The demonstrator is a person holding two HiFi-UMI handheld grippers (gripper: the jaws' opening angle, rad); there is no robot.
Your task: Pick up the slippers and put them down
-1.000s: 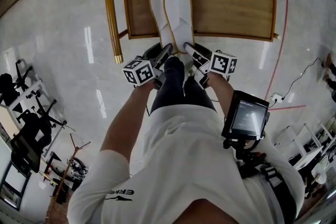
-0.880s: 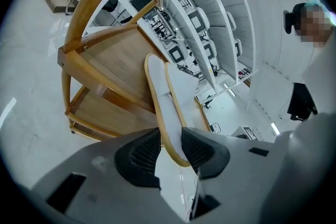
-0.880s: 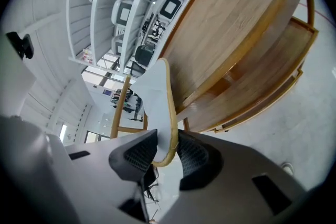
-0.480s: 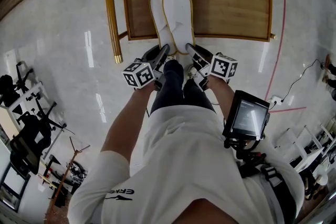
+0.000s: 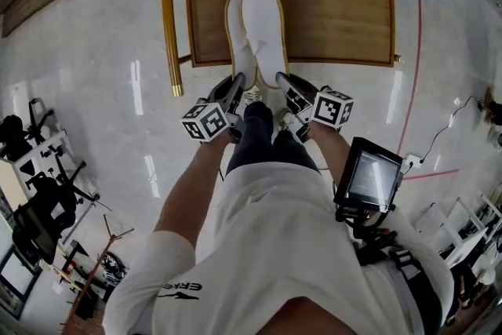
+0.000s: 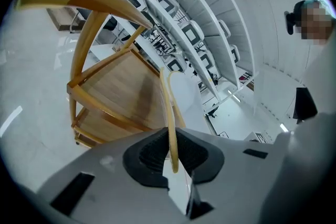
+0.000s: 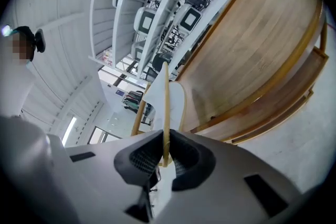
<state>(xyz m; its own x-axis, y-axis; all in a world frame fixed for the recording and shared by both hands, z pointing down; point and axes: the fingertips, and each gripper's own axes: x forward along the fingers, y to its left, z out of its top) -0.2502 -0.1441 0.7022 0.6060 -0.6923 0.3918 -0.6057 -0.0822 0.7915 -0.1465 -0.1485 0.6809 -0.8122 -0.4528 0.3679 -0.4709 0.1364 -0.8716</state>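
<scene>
Two white slippers with a yellow rim lie side by side on the wooden bench (image 5: 337, 8), toes pointing away from the person. The right slipper (image 5: 263, 20) lies partly on top of the left slipper (image 5: 234, 20), and their heels reach the near edge of the bench. The left gripper (image 5: 238, 82) holds the left slipper by the thin heel rim. In the left gripper view the two black pads (image 6: 149, 152) have just been closing and now pinch that rim. The right gripper (image 5: 284, 81) holds the right slipper the same way. In the right gripper view its pads (image 7: 184, 157) have also just been closing, and they squeeze the yellow rim tight. Each gripper has a cube with black and white squares, one on the left (image 5: 205, 121) and one on the right (image 5: 332, 107). The bench stands on a shiny white floor (image 5: 94, 90). A gold bar (image 5: 167, 20) runs along the left side of the bench.
</scene>
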